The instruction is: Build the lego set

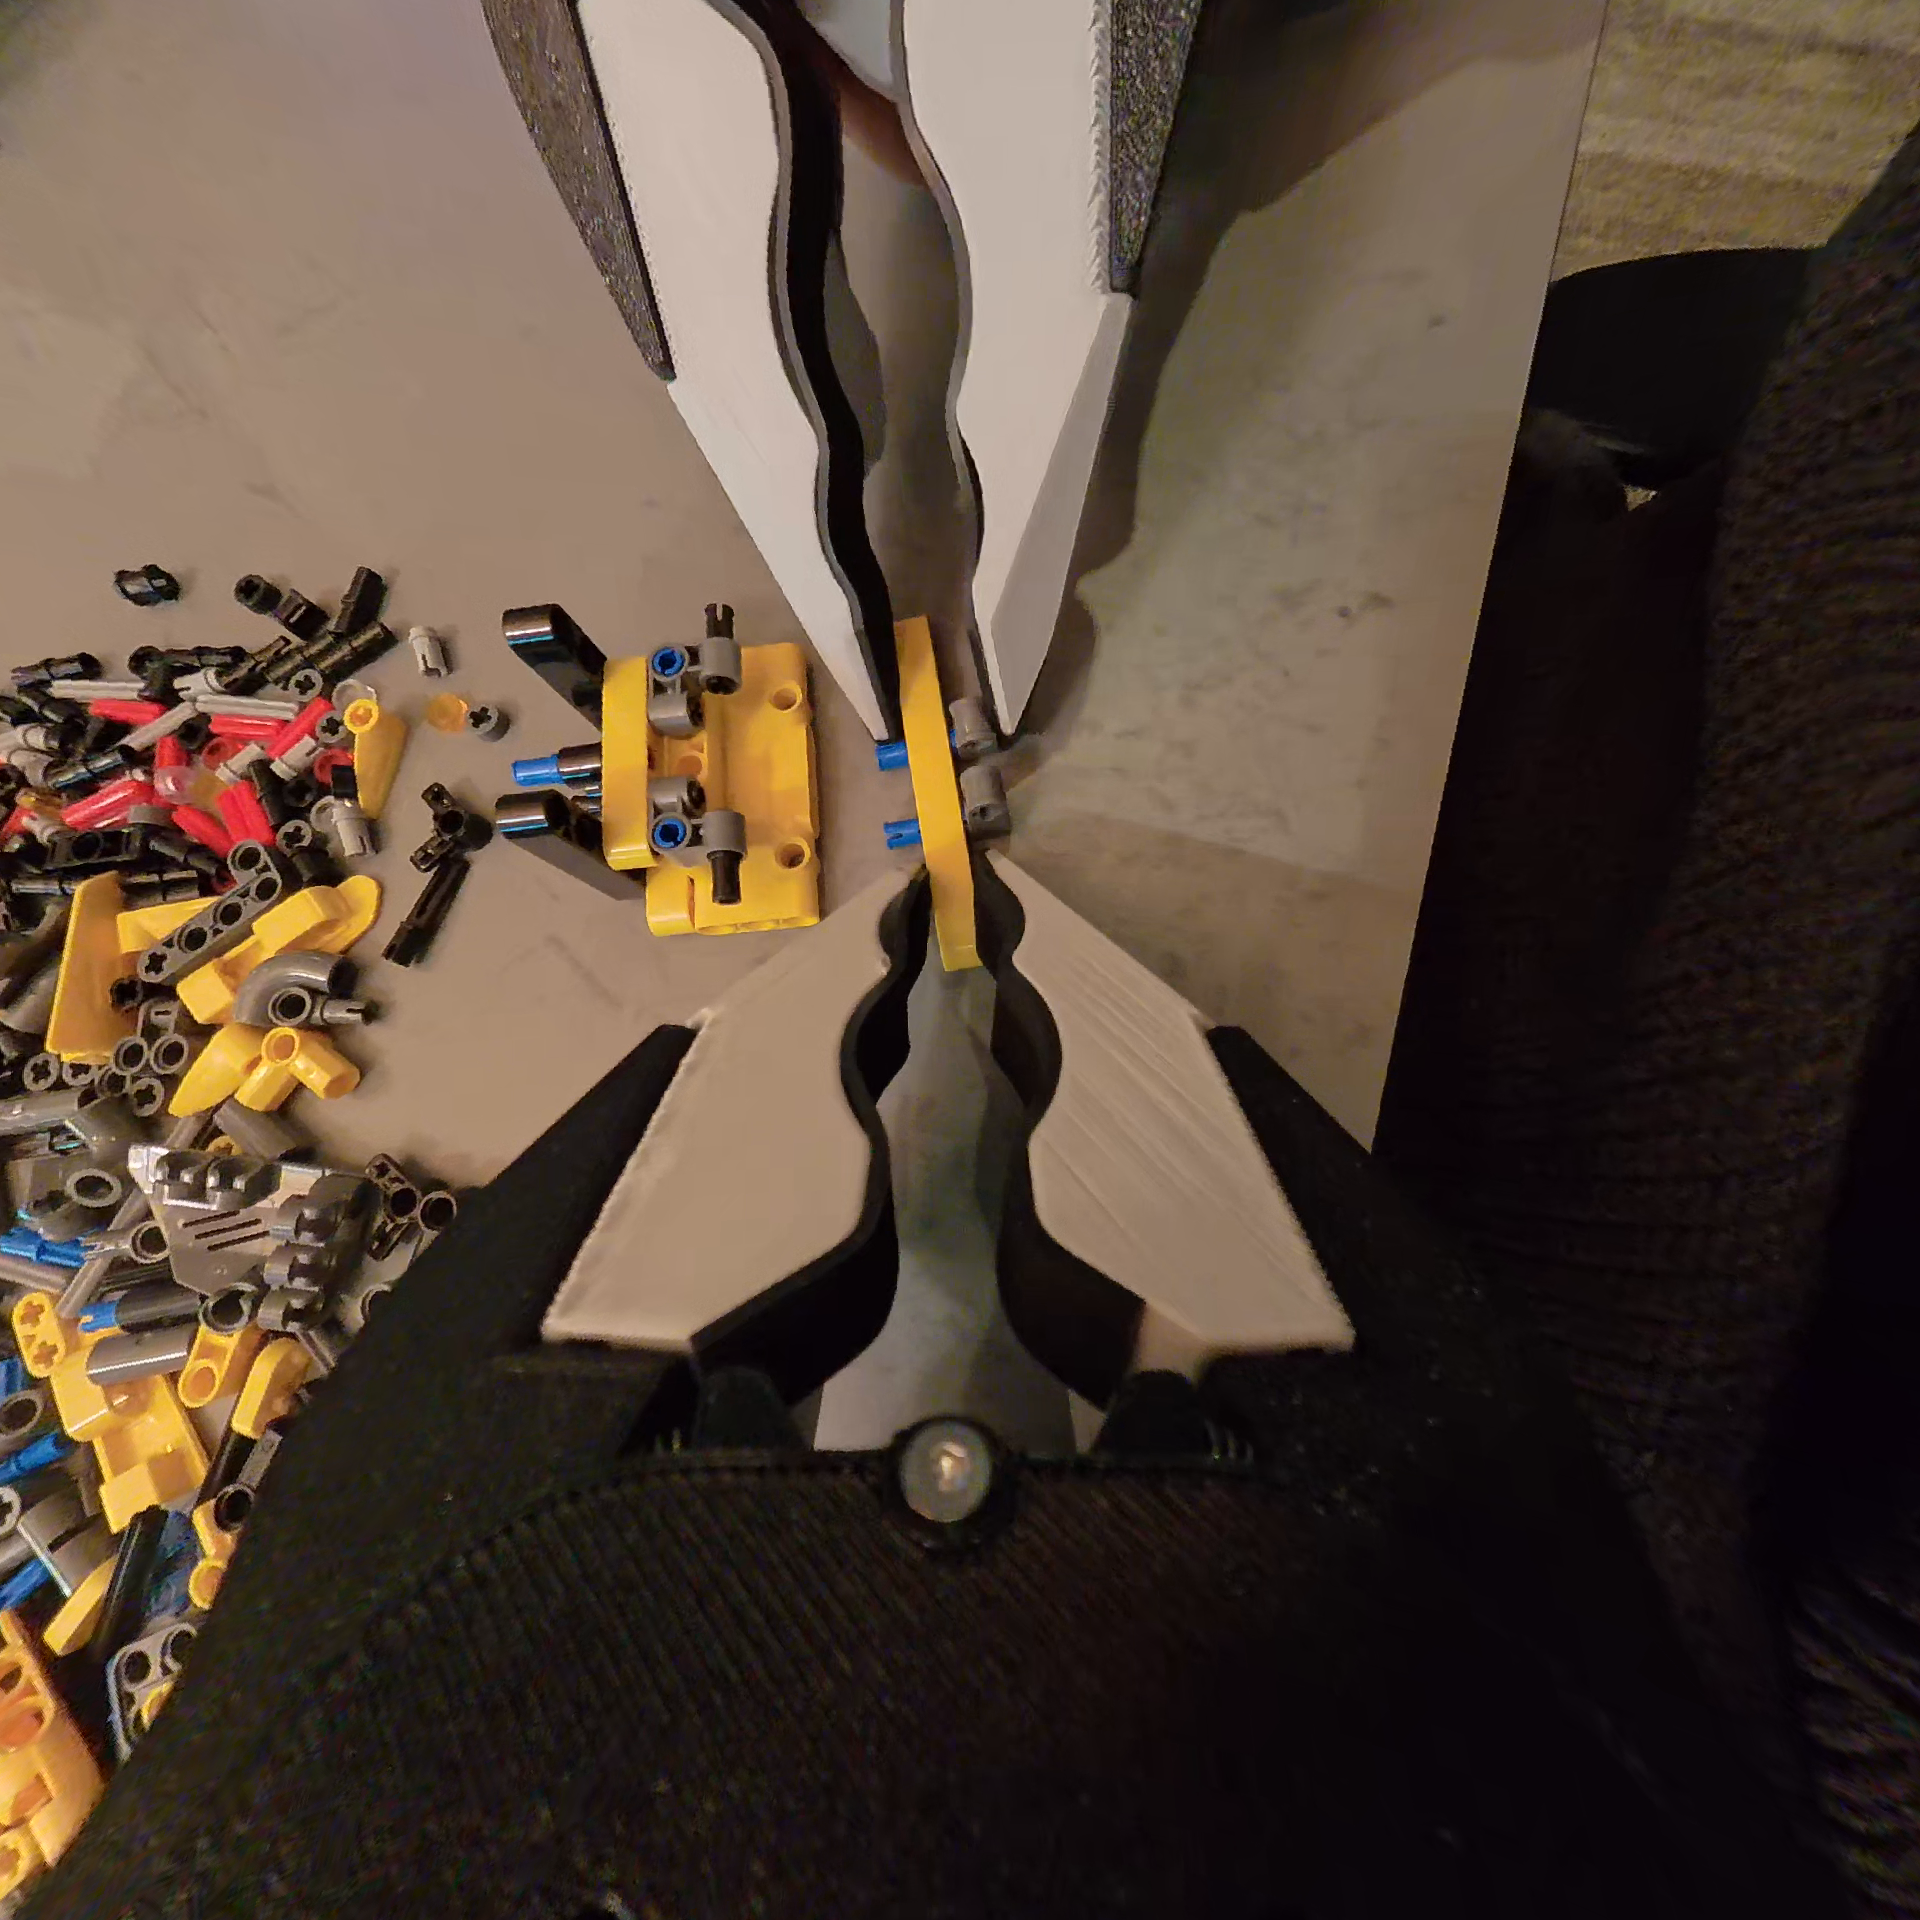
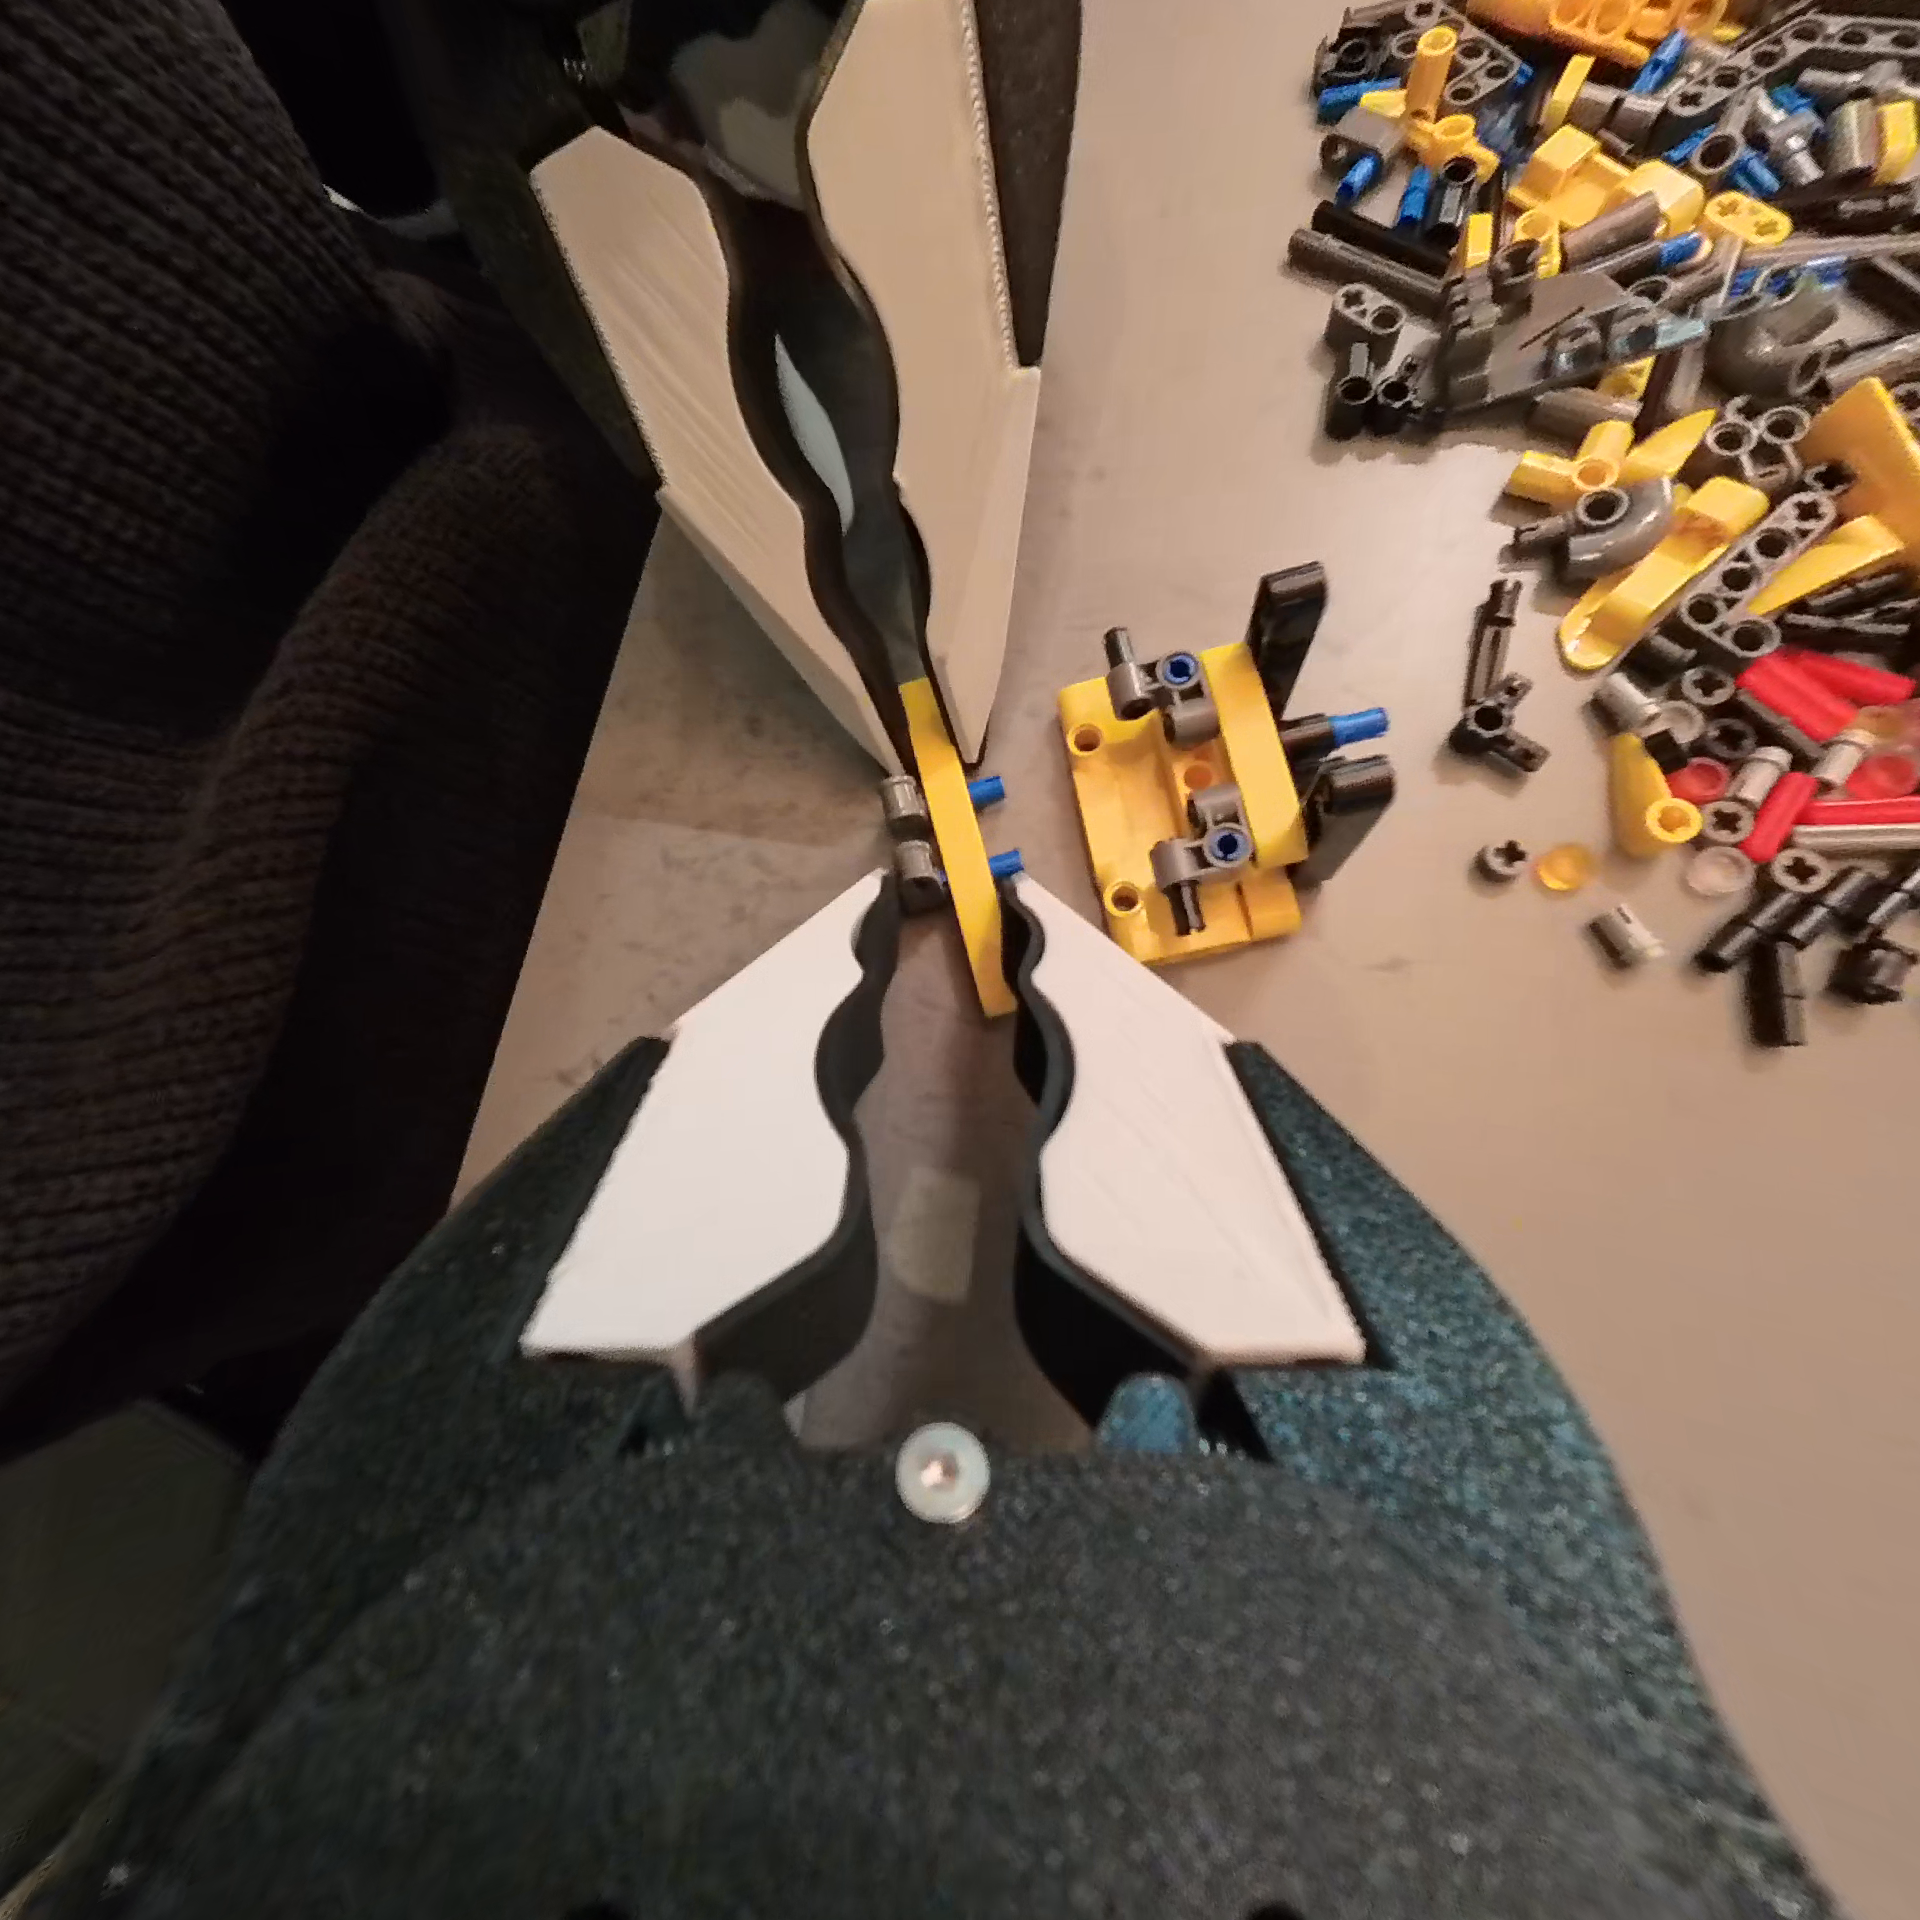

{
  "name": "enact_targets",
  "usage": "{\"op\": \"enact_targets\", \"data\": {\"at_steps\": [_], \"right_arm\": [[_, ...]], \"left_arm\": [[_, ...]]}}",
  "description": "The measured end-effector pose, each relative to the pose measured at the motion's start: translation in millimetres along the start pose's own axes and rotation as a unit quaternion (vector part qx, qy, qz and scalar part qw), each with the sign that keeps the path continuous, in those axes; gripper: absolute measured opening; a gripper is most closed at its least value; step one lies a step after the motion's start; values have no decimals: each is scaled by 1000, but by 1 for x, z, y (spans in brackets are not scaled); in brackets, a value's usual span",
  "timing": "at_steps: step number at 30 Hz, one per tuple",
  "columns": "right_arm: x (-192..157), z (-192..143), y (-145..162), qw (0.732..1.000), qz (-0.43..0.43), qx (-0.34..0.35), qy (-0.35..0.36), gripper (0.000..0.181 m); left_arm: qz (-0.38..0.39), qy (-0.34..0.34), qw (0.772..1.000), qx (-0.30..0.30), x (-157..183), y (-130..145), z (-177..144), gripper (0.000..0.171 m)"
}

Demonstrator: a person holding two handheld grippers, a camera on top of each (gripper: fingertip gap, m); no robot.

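A yellow beam [image 1: 935, 800] with two blue pins [image 1: 891, 755] on one side and grey connectors [image 1: 982, 805] on the other is held just above the table between both grippers. My left gripper [image 1: 951, 868] is shut on its near end. My right gripper [image 1: 940, 727] comes in from the opposite side and is shut on its far end. In the right wrist view the right gripper [image 2: 945, 883] clamps the near end of the beam [image 2: 961, 831], and the left gripper [image 2: 933, 756] clamps the far end. A yellow panel assembly [image 1: 717, 790] with black beams lies beside them.
A pile of loose yellow, black, grey, red and blue parts [image 1: 156, 1039] covers the table's side, also in the right wrist view [image 2: 1662, 312]. The yellow assembly [image 2: 1195, 821] lies between pile and grippers. The table edge [image 1: 1455, 831] and a dark knitted sleeve [image 2: 260, 727] lie on the other side. My left and right fingertips are right by each other.
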State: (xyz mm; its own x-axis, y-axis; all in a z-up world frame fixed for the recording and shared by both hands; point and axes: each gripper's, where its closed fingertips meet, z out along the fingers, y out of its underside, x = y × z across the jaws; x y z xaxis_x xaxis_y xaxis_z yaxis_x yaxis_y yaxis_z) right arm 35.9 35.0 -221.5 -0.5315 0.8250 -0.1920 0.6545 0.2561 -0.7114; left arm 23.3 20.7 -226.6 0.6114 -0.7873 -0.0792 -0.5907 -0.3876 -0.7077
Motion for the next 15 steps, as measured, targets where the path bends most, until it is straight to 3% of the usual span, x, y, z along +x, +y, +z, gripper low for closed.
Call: {"op": "enact_targets", "data": {"at_steps": [15], "right_arm": [[-1,0,1,1000,-8,4,-9,18]], "left_arm": [[-3,-1,1000,5,0,0,0,6]]}}
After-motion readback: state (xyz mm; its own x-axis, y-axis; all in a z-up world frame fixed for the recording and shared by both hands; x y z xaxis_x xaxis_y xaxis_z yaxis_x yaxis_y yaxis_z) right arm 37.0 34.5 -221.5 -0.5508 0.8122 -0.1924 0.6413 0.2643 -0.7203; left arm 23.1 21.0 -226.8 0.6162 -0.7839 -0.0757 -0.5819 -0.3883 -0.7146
